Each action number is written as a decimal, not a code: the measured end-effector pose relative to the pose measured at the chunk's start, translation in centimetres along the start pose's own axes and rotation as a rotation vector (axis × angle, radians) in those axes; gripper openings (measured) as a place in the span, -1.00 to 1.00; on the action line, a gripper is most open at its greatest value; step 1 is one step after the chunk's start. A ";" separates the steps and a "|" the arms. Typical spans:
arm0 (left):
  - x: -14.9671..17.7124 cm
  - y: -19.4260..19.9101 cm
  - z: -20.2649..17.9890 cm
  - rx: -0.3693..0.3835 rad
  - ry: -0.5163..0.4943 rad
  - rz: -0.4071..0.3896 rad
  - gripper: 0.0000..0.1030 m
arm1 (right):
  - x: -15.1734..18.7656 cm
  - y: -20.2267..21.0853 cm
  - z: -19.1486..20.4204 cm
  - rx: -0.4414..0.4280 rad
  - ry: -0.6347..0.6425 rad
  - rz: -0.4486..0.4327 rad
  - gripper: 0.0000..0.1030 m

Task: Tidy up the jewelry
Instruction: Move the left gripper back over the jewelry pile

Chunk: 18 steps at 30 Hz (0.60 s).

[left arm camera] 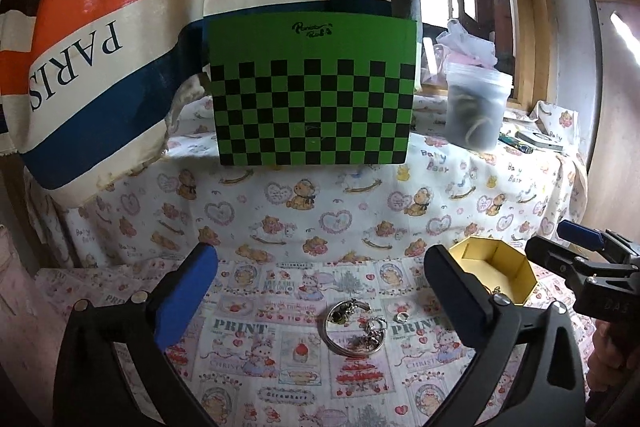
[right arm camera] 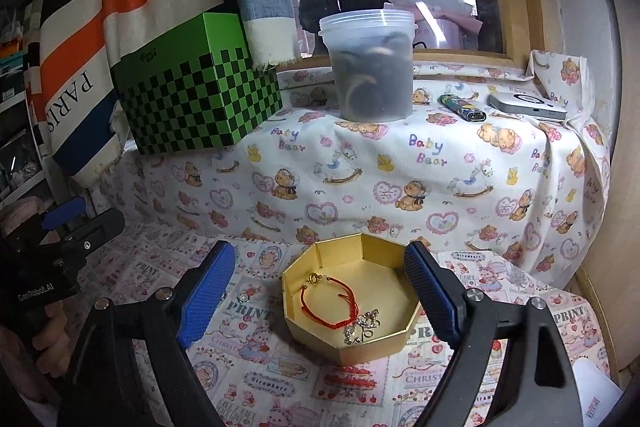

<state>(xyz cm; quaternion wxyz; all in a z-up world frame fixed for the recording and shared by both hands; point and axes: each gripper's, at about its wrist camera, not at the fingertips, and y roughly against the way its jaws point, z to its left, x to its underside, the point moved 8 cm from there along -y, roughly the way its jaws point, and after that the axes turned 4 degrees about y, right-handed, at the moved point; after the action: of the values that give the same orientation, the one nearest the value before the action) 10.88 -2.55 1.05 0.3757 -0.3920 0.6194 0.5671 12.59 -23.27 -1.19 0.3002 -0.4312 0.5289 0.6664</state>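
Note:
In the left wrist view a pile of jewelry (left arm camera: 354, 327), a silver bangle with rings and charms, lies on the printed cloth just ahead of my open left gripper (left arm camera: 322, 255); nothing is between its fingers. A small ring (left arm camera: 401, 316) lies to the pile's right. The gold octagonal box (left arm camera: 516, 291) stands further right, partly behind my right finger. In the right wrist view the gold octagonal box (right arm camera: 360, 351) holds a red cord bracelet (right arm camera: 332, 303) and a silver chain piece (right arm camera: 362, 327). My right gripper (right arm camera: 320, 251) stands open just over the box's near side, its fingers apart from the walls.
A raised ledge under bear-print cloth carries a green checkered box (right arm camera: 192, 99), a plastic tub (right arm camera: 374, 67), a lighter (right arm camera: 462, 107) and a white device (right arm camera: 528, 105). A striped "PARIS" cloth (left arm camera: 100, 67) hangs at the left. The window frame (right arm camera: 516, 7) is at the right.

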 end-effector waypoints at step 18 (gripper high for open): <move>0.5 -1.5 2.2 -0.033 0.055 0.053 0.99 | 0.3 -0.2 -0.6 0.010 -0.021 0.009 0.71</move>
<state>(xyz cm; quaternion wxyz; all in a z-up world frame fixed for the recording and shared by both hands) 12.07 -0.46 -0.14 0.3369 -0.3970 0.6300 0.5762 12.83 -23.77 -1.59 0.3050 -0.4202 0.5312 0.6695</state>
